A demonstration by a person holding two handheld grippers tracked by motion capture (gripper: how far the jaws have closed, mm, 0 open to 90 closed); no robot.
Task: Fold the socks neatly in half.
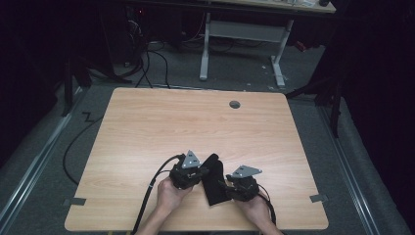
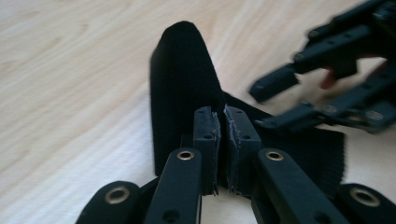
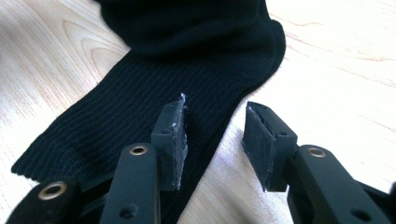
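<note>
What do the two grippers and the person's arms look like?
Both grippers, left and right, are black, each topped by a grey three-cornered plate. Their fingers are flat black pads on links with brass rivets. A black cable trails from the left one. The forearms are bare.

1. A sock (image 1: 214,180) lies on the table (image 1: 147,127) near its front edge, between the two grippers;
2. The left gripper (image 1: 201,172) sits at the sock's left, clamped on its fabric;
3. The right gripper (image 1: 226,187) rests at its right, jaws apart over the sock's edge;
4. A cable hole (image 1: 235,104) lies toward the table's far edge, well apart.
</note>
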